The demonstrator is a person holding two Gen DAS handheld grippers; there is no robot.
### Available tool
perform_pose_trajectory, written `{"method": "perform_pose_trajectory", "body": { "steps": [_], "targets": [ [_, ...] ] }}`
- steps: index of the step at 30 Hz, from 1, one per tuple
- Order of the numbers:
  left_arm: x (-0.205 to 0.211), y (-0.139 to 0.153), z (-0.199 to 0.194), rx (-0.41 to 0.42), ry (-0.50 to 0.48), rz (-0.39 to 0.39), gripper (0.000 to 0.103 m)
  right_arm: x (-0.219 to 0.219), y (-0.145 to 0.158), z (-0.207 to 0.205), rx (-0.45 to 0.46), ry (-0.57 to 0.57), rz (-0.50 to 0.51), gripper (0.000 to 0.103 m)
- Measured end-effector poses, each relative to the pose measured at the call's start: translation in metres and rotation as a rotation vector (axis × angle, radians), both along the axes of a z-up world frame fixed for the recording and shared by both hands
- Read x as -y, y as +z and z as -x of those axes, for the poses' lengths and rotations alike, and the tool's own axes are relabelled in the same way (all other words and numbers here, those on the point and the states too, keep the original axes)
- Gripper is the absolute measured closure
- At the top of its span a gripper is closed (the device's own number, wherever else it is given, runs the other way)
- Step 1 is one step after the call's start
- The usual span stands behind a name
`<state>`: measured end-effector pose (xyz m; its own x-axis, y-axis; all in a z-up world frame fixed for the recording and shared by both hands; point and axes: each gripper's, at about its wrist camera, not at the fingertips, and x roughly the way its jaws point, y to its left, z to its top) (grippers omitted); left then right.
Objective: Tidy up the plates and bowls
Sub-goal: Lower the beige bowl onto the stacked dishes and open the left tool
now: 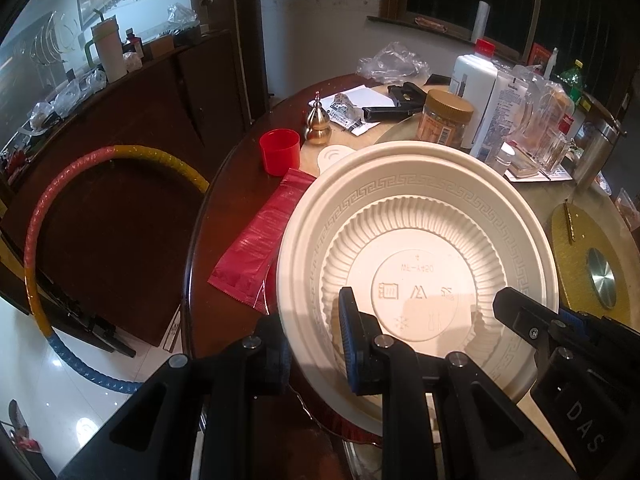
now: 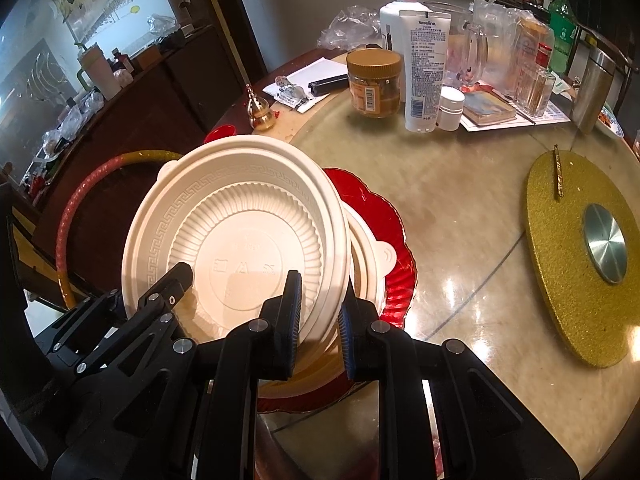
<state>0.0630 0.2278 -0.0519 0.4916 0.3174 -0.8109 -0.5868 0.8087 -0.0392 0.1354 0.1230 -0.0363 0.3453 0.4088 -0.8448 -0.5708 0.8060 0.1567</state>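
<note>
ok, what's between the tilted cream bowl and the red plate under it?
A second cream dish, tabbed rim, sits on the red plate under the tilted cream bowl. Clear in the right wrist view.

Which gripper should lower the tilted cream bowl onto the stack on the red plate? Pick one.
Right, probably. The right gripper clamps the rim of the cream bowl on the side nearest the stack on the red plate; the left gripper grips the opposite rim, farther from it.

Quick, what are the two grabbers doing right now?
Left gripper: shut on the cream bowl's rim.
Right gripper: shut on the same bowl's rim, opposite side, holding it tilted over the red plate.
</note>
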Motion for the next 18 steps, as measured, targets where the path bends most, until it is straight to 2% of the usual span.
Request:
{"method": "perform_pose_trajectory", "body": {
  "steps": [18],
  "targets": [
    [-0.0023,-0.0021,-0.0033,-0.008,0.001,0.005,0.083,-0.0035,-0.0032,-0.0043,-0.002,-0.006,0.014,0.086]
  ]
}}
